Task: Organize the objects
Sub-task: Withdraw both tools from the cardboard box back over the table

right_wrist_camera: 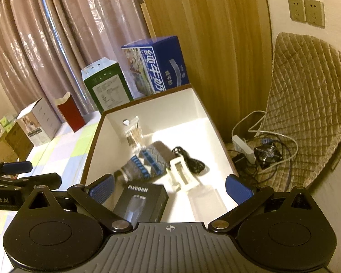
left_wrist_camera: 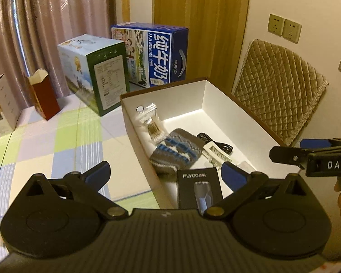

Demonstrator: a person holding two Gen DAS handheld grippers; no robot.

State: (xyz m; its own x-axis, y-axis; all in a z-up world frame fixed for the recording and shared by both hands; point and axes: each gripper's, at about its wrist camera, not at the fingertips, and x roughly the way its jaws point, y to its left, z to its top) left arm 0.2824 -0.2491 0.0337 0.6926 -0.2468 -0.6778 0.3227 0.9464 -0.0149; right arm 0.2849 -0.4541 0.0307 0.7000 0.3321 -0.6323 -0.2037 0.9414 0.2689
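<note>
Left gripper (left_wrist_camera: pixel 164 175): black two-finger tool with blue pads, jaws spread wide and released, nothing between the pads; it hangs over the near left wall of the storage box. In the right wrist view its side, at 9 o'clock, reads "Robot.AI".
Right gripper (right_wrist_camera: pixel 170 188): same black and blue build, jaws spread wide and empty, hanging over the near end of the box. In the left wrist view its body, at 3 o'clock, reads "DAS".
Storage box (left_wrist_camera: pixel 218 104): open rectangular cardboard box, white inside, brown rim, on a checked green, lilac and white cloth (left_wrist_camera: pixel 63 136).
Black carton (left_wrist_camera: pixel 200 190): flat black retail carton lying in the near end of the box, printed "FLYCO" in pale letters above a shaver picture.
Knitted pouch (left_wrist_camera: pixel 175 153): grey, blue and white wool pouch in the middle of the box, at 12 o'clock from the carton.
White brush (left_wrist_camera: pixel 217 153): small white plastic brush just beside the pouch at its 3 o'clock.
Black cable (left_wrist_camera: pixel 216 143): coiled, behind the brush.
Clear bag (left_wrist_camera: pixel 150 122): small plastic bag of swab-like sticks leaning on the left wall.
Blue milk case (left_wrist_camera: pixel 161 54): large blue carton with white Chinese characters "纯牛奶", at 12 o'clock beyond the box.
Green carton (left_wrist_camera: pixel 100 72): green and white, small label text unreadable.
</note>
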